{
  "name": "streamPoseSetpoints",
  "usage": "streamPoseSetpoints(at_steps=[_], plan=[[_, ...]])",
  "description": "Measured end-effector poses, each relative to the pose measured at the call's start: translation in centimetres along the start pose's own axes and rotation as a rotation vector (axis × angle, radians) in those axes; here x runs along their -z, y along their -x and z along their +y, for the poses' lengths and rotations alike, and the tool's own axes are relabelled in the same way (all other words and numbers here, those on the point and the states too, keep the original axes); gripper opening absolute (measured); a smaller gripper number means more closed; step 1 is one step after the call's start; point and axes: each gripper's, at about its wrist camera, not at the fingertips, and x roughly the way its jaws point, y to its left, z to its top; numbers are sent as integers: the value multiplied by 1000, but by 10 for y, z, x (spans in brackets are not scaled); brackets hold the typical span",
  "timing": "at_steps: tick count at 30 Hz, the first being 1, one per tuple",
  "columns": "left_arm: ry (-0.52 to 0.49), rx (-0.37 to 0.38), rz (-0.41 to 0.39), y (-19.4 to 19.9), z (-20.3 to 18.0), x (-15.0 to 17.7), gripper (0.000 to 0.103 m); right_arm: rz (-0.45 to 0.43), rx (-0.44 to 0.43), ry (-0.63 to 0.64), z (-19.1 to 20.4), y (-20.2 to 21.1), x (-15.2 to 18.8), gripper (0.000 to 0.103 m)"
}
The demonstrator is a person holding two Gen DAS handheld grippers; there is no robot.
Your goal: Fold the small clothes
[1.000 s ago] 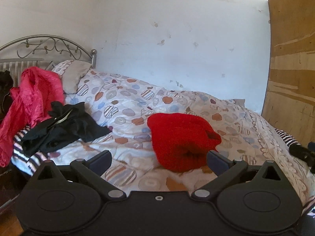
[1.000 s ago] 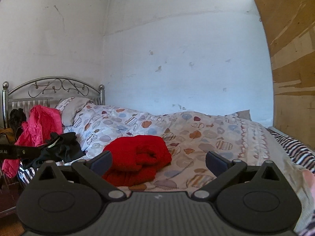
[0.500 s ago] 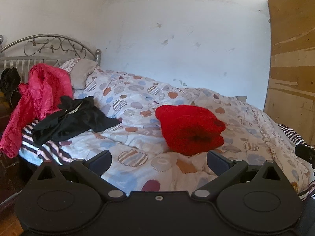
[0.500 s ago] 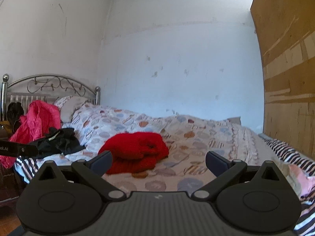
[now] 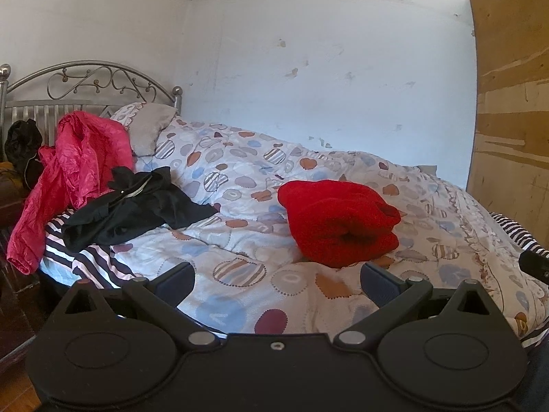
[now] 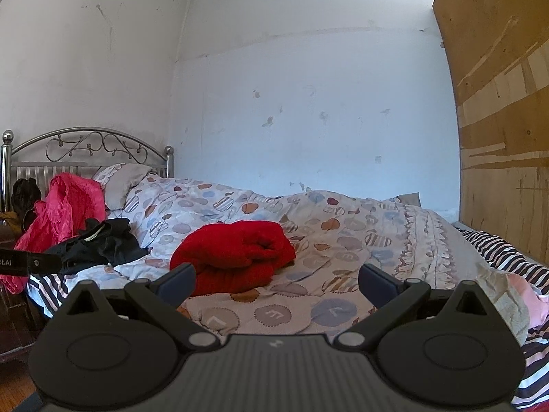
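Note:
A folded red knit garment (image 5: 339,221) lies on the patterned duvet (image 5: 240,178) in the middle of the bed; it also shows in the right wrist view (image 6: 236,254). A crumpled black garment (image 5: 137,206) and a pink one (image 5: 75,171) lie at the bed's left side near the pillow. My left gripper (image 5: 278,283) is open and empty, held back from the bed's near edge. My right gripper (image 6: 276,279) is open and empty, also short of the red garment.
A metal headboard (image 5: 85,86) and a grey pillow (image 5: 147,130) stand at the left. A wooden board (image 5: 511,103) rises at the right. A striped sheet (image 6: 497,254) and pale crumpled cloth (image 6: 507,295) lie at the bed's right end. White walls stand behind.
Both grippers have drawn back and away from the bed, so the red garment looks farther off. Both stay open and empty. The clothes have not moved.

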Motion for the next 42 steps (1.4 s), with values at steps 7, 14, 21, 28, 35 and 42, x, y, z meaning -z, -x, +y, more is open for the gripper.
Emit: streamPoseSetpoints(at_steps=[7, 14, 21, 28, 35, 42], plan=[[-7, 5, 3, 2, -1, 1, 102, 2, 1, -4, -2, 1, -1, 103], [-9, 5, 4, 1, -2, 2, 102, 4, 3, -6, -2, 2, -1, 103], [-9, 5, 4, 1, -1, 2, 102, 3, 2, -6, -3, 1, -1, 103], [-10, 4, 5, 2, -2, 2, 102, 3, 3, -7, -3, 1, -1, 103], [-10, 4, 5, 2, -2, 2, 102, 3, 3, -7, -3, 1, 0, 103], [-11, 4, 5, 2, -2, 2, 102, 2, 2, -7, -3, 1, 0, 103]])
